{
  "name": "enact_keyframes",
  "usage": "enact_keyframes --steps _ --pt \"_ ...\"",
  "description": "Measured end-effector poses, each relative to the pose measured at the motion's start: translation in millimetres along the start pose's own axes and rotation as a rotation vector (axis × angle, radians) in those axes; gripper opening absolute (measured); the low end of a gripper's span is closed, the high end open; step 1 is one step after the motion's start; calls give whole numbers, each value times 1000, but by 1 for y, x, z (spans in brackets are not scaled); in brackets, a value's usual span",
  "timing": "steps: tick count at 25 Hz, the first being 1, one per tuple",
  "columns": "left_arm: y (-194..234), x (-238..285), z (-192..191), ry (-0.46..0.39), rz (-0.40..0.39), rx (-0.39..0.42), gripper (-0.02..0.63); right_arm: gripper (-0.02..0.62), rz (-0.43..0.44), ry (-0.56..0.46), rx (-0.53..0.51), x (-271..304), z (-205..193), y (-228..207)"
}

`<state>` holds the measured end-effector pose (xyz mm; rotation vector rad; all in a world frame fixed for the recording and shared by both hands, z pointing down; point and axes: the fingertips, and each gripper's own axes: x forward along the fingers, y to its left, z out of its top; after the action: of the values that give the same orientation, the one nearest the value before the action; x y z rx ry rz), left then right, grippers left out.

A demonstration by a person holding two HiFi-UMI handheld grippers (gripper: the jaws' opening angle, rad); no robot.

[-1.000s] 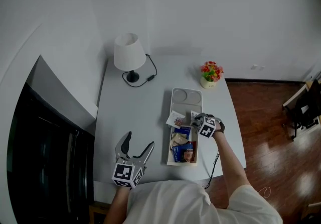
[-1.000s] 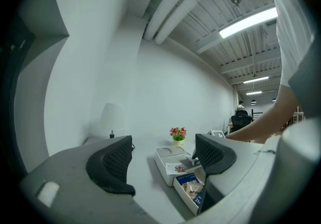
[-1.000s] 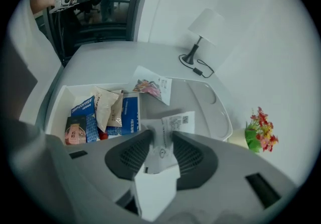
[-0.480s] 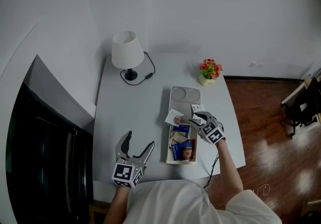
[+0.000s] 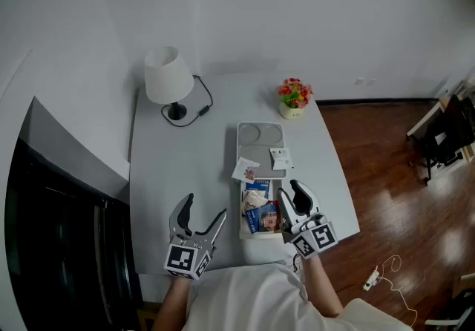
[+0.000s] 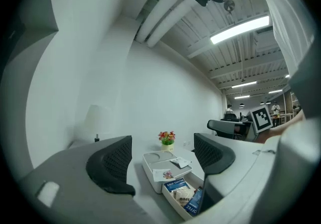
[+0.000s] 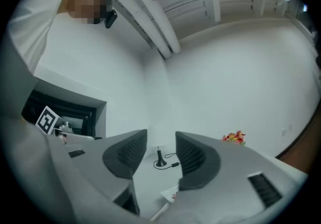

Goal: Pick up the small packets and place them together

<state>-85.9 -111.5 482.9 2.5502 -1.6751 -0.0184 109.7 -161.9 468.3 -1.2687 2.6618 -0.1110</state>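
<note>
Head view: glossy foil packets crowd the near compartment of the white plastic tray on the bench. A printed sachet on its left rim and a white sachet on its far half remain to be gathered.

Left gripper view: the left gripper has ribbed jaws that have just narrowed slightly, yet they stand wide apart and empty.

Right gripper view: the right gripper has jaws just opened, holding nothing.

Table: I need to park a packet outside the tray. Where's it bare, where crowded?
Bare: the stretch left of the tray, between lamp and left gripper; also the strip right of it, between flower pot and right gripper. Crowded: the tray's near compartment, full of packets.
</note>
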Motion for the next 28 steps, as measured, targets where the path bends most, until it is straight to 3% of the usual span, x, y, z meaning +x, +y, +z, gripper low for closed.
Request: enact_keyframes --steps 1,3,6,8,9,15,28 --pt "-3 1 0 -3 -10 6 373 258 12 16 -1 -3 -6 7" --pt "-8 4 2 -9 -28 17 373 486 20 68 -13 -5 -20 17" --pt "-14 8 2 -13 -44 20 373 482 22 134 -108 -5 -33 28" --pt "-18 8 1 -10 -50 21 374 388 12 181 -203 -6 -39 32" --pt "-19 8 1 -8 -52 21 374 387 14 192 -229 -6 -39 35" --pt "-24 7 -6 3 -45 14 374 387 51 167 -221 -6 -30 48" --pt "-18 -7 -15 3 4 -21 373 387 19 189 -220 -15 -25 38"
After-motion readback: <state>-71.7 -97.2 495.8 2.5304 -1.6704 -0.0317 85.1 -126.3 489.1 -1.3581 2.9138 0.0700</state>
